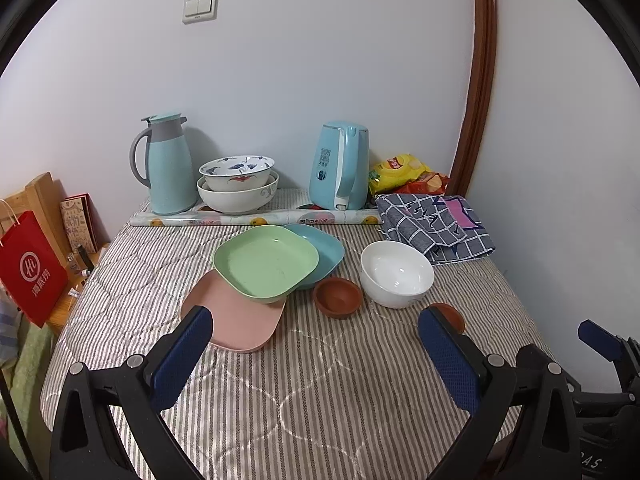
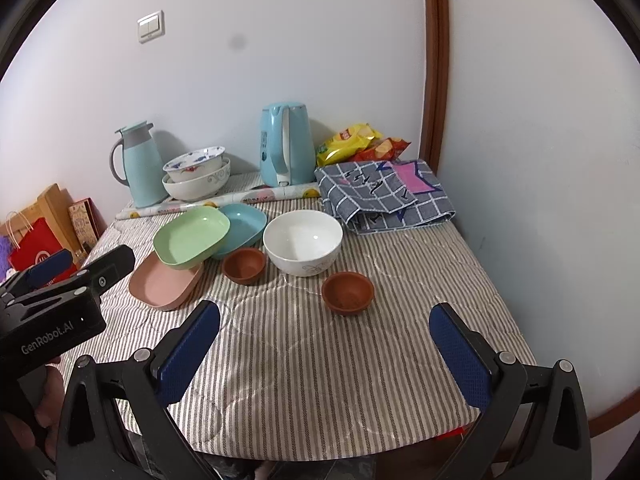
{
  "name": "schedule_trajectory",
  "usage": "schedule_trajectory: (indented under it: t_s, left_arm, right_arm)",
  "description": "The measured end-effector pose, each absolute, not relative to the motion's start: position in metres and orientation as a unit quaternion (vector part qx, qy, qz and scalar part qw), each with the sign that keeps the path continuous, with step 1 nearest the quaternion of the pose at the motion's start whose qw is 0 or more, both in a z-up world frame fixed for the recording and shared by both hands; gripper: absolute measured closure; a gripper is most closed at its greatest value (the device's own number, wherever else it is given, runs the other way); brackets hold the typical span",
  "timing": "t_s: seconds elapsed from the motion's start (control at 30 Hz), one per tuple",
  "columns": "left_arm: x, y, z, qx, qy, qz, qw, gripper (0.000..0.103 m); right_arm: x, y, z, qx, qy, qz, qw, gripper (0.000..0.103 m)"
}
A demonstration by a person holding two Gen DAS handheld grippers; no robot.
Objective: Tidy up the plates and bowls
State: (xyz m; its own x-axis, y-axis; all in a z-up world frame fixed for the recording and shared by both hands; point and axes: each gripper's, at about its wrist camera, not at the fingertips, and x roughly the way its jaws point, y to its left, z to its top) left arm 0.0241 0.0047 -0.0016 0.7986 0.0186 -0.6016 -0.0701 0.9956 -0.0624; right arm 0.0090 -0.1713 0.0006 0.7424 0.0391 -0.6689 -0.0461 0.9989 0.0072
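Left gripper [image 1: 316, 344]: jaws spread, holding nothing, near edge.
Right gripper [image 2: 326, 340]: spread wide, empty.
Brown bowls: one [image 2: 347, 293] just beyond right gripper, another [image 2: 244, 265] left of white bowl [image 2: 303, 241].
Plates: green plate [image 1: 266, 262] overlapping pink plate [image 1: 234, 314] and blue plate [image 1: 320, 250], centre-left on striped cloth [image 1: 280, 400].

A grey-and-white striped quilted cloth [image 2: 320, 380] covers the worktop. On it lie a pale green plate [image 1: 266, 262], a teal-blue plate [image 1: 326, 248] and a dusty pink plate [image 1: 240, 320]. The bowl [image 2: 303, 242] at centre is plain white with a faint grey motif on its side; two small bowls [image 2: 244, 265] [image 2: 347, 292] are terracotta brown. At upper left, a white bowl with blue and red painting [image 1: 237, 172] sits in a white bowl with grey scrolls [image 1: 238, 196]. The fingers [image 2: 188, 360] carry dark blue pads.
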Motion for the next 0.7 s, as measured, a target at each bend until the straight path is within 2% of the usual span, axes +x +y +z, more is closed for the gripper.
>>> schedule_trajectory:
  t_s: [0.27,0.43,0.7]
  left_arm:
    - [0.047,0.012,-0.01,-0.045,0.332,0.028,0.942,0.0]
    - [0.061,0.014,-0.014,-0.046,0.338,0.025,0.94,0.0]
    - [0.087,0.024,-0.017,-0.047,0.346,0.025,0.937,0.0]
  right_arm:
    - [0.036,-0.173,-0.008,0.011,0.381,0.017,0.925,0.0]
    - [0.045,-0.175,-0.012,-0.001,0.353,0.014,0.936,0.0]
    - [0.074,-0.167,-0.012,0.0,0.351,0.027,0.936,0.001]
